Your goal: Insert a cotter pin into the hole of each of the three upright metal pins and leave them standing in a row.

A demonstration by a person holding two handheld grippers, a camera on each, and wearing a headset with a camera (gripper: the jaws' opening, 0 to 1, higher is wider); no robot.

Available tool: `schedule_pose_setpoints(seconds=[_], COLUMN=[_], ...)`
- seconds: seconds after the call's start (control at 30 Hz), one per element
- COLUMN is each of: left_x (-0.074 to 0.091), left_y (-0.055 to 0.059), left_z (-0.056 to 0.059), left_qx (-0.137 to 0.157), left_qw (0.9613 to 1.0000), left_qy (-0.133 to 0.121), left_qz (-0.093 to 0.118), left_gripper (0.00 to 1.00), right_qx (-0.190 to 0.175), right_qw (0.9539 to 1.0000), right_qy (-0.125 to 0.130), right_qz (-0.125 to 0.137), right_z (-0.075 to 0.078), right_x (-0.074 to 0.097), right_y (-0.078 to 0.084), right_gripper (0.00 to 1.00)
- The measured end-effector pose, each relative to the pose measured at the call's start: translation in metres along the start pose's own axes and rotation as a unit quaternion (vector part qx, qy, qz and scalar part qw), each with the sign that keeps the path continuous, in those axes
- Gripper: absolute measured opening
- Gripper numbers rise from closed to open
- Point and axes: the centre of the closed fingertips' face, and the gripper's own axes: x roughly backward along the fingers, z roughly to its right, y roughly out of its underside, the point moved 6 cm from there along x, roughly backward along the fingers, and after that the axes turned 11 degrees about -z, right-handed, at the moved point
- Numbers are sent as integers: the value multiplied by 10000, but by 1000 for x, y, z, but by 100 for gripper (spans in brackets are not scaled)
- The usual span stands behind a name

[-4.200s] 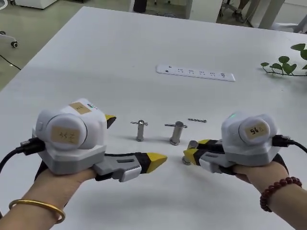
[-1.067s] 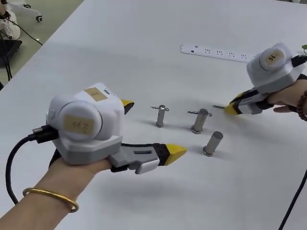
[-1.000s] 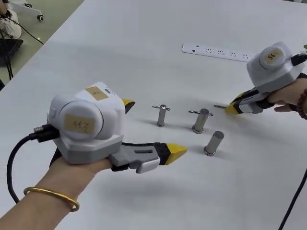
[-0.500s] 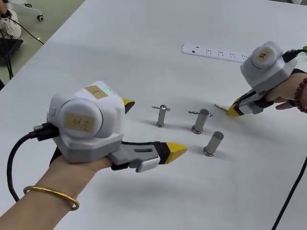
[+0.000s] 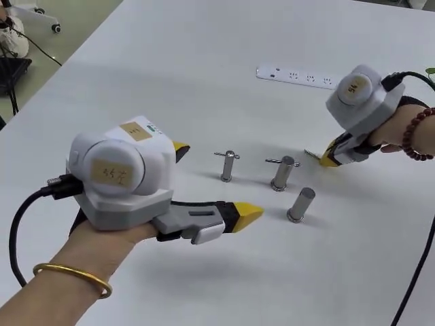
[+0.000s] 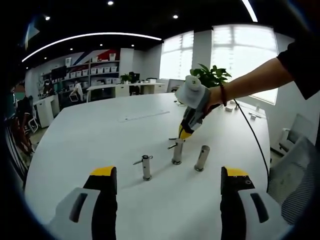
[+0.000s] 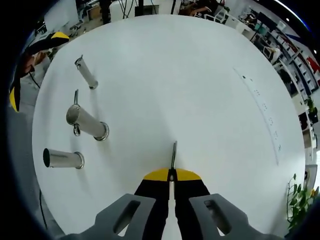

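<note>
Three pins (image 5: 282,174) on white table (image 5: 204,68); left tongs (image 6: 169,172) agape, right tongs (image 7: 171,175) pinching cotter pin (image 7: 173,154).

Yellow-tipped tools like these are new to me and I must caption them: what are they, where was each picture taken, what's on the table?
They are two-jaw grippers, one in each of a person's hands; no robot. One picture comes from a headset camera; the two round ones from a camera on each gripper. On the table stand three metal pins: two carry a cotter pin, the third is bare. A power strip lies behind. The left gripper is open; the right gripper is shut on a loose cotter pin.
</note>
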Motion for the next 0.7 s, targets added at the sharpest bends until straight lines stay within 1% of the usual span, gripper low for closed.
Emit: schedule_pose_setpoints(seconds=[0.13, 0.23, 0.33, 0.4, 0.43, 0.57, 0.7], left_x=[0, 0, 0, 0, 0, 0, -2], left_y=[0, 1, 1, 1, 1, -1, 0], left_z=[1, 1, 1, 2, 3, 7, 12], left_qx=[-16, -31, -25, -43, -51, -131, -145], left_qw=[10000, 10000, 10000, 10000, 10000, 9999, 9998], left_qy=[12, 11, 27, 41, 61, 56, 132], left_qz=[-13, -35, -37, -35, -44, 11, -45], left_gripper=[84, 84, 82, 81, 81, 79, 77], right_qx=[-92, -82, -85, -60, -10, 55, 140], right_qw=[9999, 9998, 9996, 9994, 9993, 9988, 9980], right_qy=[19, 101, 115, 121, 122, 149, 182], right_qz=[111, 134, 237, 310, 341, 473, 595], right_z=[2, 2, 0, 2, 3, -6, -17], right_x=[5, 10, 16, 15, 16, 30, 44], right_y=[3, 6, 8, 13, 10, 12, 15], right_gripper=[0, 0, 0, 0, 0, 0, 0])
